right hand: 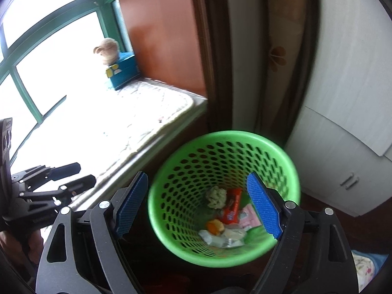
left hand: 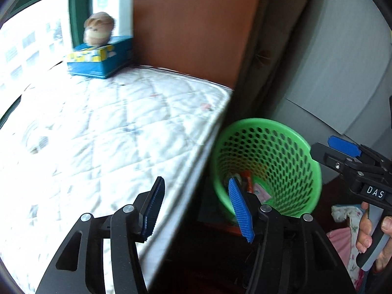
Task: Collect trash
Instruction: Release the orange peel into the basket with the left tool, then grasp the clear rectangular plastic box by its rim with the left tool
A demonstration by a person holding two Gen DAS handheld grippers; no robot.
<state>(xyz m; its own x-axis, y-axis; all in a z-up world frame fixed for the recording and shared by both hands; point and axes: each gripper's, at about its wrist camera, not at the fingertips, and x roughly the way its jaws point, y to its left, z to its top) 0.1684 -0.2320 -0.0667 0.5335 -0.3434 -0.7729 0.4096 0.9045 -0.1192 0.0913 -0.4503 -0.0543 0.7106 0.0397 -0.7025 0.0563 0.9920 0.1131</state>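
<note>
Left tool (left hand: 198,208) apart, right tool (right hand: 198,205) apart (both empty), green basket (right hand: 281,152) holding wrappers (right hand: 231,208)

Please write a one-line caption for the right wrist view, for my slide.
Open right claw above the green basket holding a red wrapper and crumpled paper.

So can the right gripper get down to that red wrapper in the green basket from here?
Probably yes. The right gripper is open and empty above the green basket, whose mouth is uncovered. The red wrapper lies on top of the trash, though the narrowing walls may crowd the fingers.
</note>
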